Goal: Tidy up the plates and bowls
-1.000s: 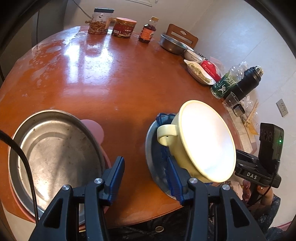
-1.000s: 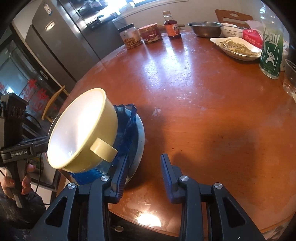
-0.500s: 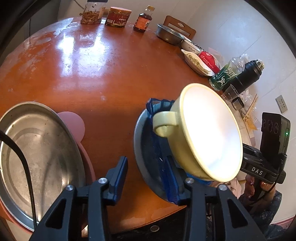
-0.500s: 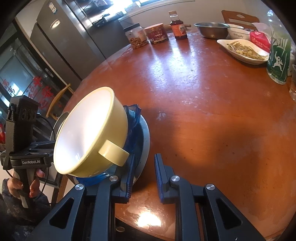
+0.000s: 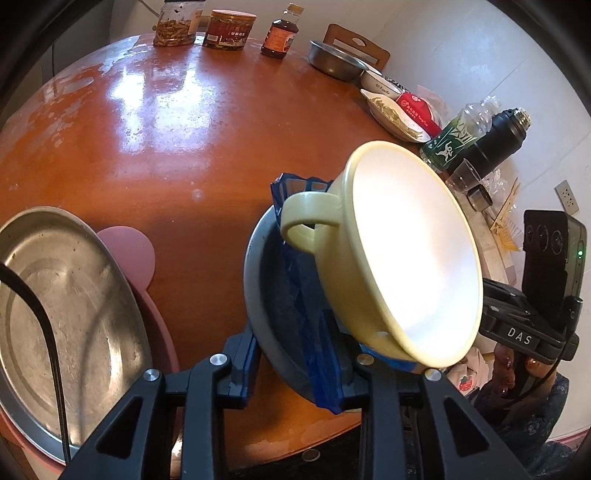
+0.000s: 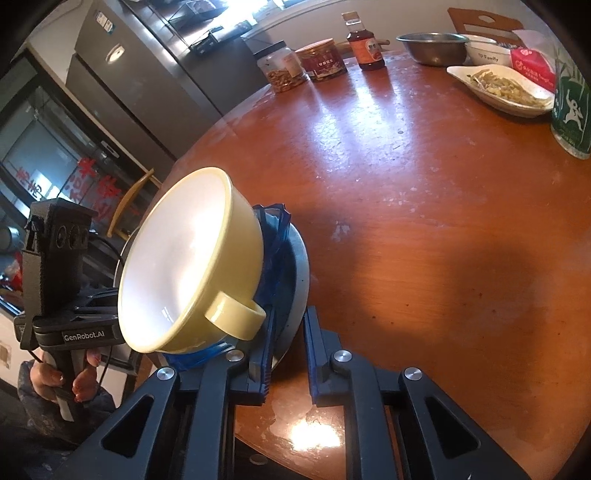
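Note:
A stack sits near the round table's front edge: a grey metal plate (image 5: 258,280) (image 6: 301,266), a blue plastic dish (image 5: 295,288) (image 6: 275,236) on it, and a yellow bowl (image 5: 413,258) (image 6: 177,258) with loop handles on top. My left gripper (image 5: 291,365) straddles the plate's near rim and the blue dish's edge. Its jaws are closing, with a gap still showing. My right gripper (image 6: 289,354) comes from the other side, jaws closing, and its pads look to touch the plate's rim on both faces.
A large steel tray (image 5: 55,295) on a pink mat (image 5: 129,251) lies left of the stack. At the far side stand jars (image 5: 177,22), a sauce bottle (image 5: 279,37), a steel bowl (image 5: 332,61), a food dish (image 6: 506,88), a green bottle (image 6: 570,110) and a black flask (image 5: 498,140).
Both pairs of jaws have narrowed around the plate's rim. My left gripper has moved in closer to the stack, so the steel tray sits further left in its view.

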The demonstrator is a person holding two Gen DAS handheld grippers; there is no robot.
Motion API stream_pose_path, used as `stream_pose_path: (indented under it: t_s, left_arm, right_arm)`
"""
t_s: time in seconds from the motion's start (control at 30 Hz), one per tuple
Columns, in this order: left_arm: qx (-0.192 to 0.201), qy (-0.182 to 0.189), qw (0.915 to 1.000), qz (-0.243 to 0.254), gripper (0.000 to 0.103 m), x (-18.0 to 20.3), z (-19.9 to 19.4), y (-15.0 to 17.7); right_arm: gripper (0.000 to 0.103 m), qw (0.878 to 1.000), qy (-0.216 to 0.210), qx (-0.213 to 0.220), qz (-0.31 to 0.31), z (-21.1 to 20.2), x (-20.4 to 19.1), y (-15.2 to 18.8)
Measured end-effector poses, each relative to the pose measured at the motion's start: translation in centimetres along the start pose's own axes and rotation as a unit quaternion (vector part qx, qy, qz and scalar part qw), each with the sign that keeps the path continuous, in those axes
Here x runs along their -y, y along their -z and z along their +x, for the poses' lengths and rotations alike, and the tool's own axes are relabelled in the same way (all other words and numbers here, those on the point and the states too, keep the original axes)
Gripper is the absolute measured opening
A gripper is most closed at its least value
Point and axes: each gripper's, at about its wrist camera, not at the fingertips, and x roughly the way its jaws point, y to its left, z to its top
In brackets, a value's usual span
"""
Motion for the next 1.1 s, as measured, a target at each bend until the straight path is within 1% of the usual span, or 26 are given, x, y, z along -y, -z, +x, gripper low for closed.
stream_pose_path:
  t_s: [0.23, 0.4, 0.6, 0.87, 1.1]
  left_arm:
    - [0.003, 0.003, 1.0000, -0.004, 0.031, 0.3, 0.0, -0.4]
    - [0.005, -0.005, 1.0000, 0.005, 0.031, 0.8, -0.1, -0.5]
    - [0.013, -0.005, 0.9999, 0.008, 0.031, 1.0, -0.6, -0.6]
    - [0.040, -0.008, 0.9991, 0.005, 0.031, 0.5, -3.1, -0.5]
    - [0.069, -0.021, 0.9974, -0.010, 0.031, -1.1, -6.6, 0.1]
  right_arm:
    - [0.015, 1.000, 0.018, 0.004, -0.001, 0.0, -0.3, -0.1]
    - [0.014, 1.000, 0.025, 0.008, 0.002, -0.1, -0.3, 0.0]
    - [0.014, 1.000, 0.025, 0.015, 0.002, -0.5, -0.4, -0.1]
    - [0.014, 0.999, 0.024, 0.032, -0.019, -1.5, -2.1, -0.9]
    - [0.014, 0.998, 0.010, 0.040, -0.049, -1.4, -5.5, -2.4]
